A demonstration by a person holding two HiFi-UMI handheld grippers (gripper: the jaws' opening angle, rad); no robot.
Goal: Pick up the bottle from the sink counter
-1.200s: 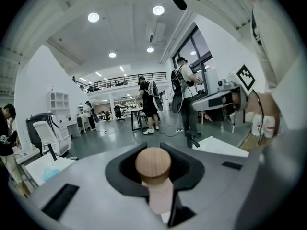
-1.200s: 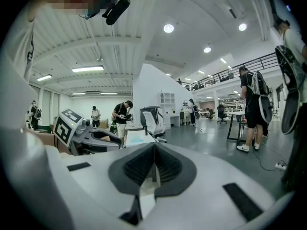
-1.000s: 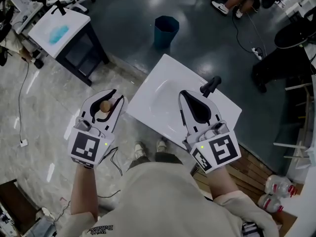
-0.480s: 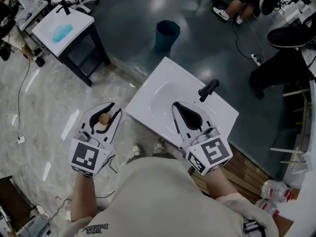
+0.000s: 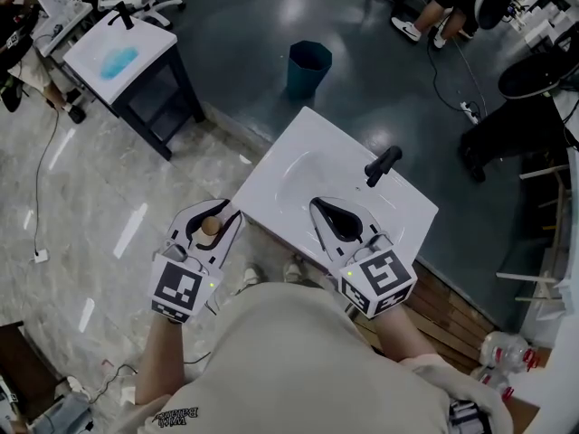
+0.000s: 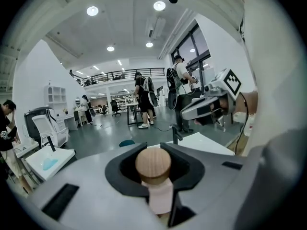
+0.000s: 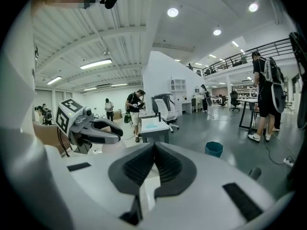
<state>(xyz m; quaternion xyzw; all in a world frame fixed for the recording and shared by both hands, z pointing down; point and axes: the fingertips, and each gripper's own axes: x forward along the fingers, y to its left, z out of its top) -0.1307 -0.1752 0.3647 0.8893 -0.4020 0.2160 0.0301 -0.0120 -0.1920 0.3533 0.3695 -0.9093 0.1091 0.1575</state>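
The white sink desk fills the middle of the head view. The right tongs are pressed together on nothing. The left tongs, at lower left, pinch the bottle under its round wooden cap, off the desk. The bottle seems small, light and stiff, and the neck looks like the safest hold.

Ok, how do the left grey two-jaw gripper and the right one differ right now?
The left gripper is clamped on the pale bottle with a round wooden cap; the right gripper has its jaws together on nothing. The left gripper hangs beside the white sink counter, above the pale floor; the right gripper is over the counter. Both are grey, carry a marker cube and point away from the person.
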